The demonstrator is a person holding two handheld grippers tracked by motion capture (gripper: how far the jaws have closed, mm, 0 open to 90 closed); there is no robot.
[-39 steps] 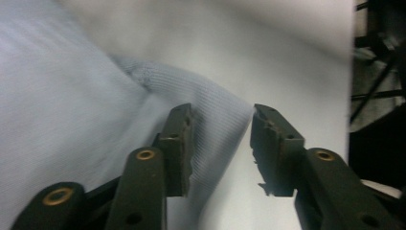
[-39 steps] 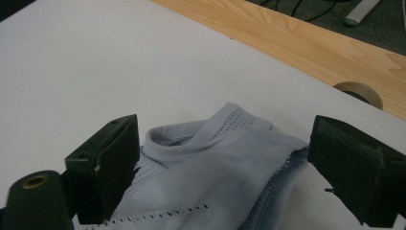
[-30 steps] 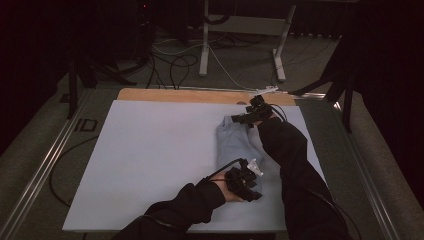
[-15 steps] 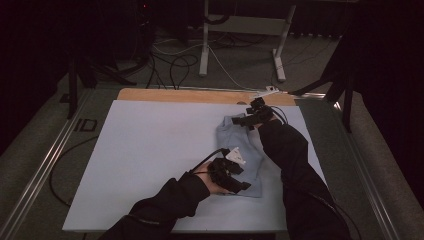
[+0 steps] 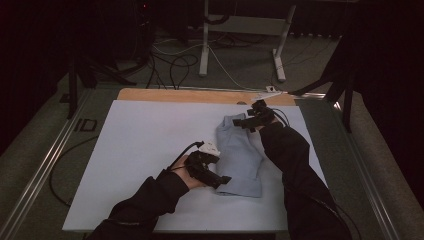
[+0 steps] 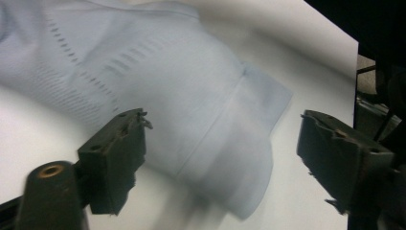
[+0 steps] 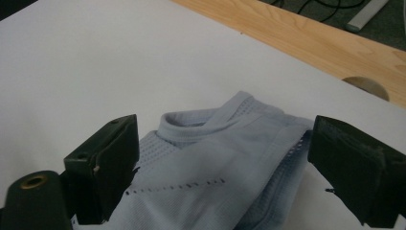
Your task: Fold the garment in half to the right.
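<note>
Folded light-blue shirt (image 5: pixel 239 157) on white table (image 5: pixel 135 145), left gripper (image 6: pixel 220 158) released, jaws just widened above hem, right gripper (image 7: pixel 222 165) spread over collar.

The white table (image 5: pixel 125 150) sits in the one lit patch of a dim room. Along its far edge runs a strip of bare light wood (image 5: pixel 190 96) with a round cutout near the right end. Beyond the table stands a pale metal frame (image 5: pixel 240 25) on 2 legs, with black cables (image 5: pixel 170 65) looping across the grey-green floor (image 5: pixel 115 65) at its feet. Left of the table lies a long metal rail (image 5: pixel 47 160), and another rail flanks its right side. Behind the frame, everything falls into darkness.
</note>
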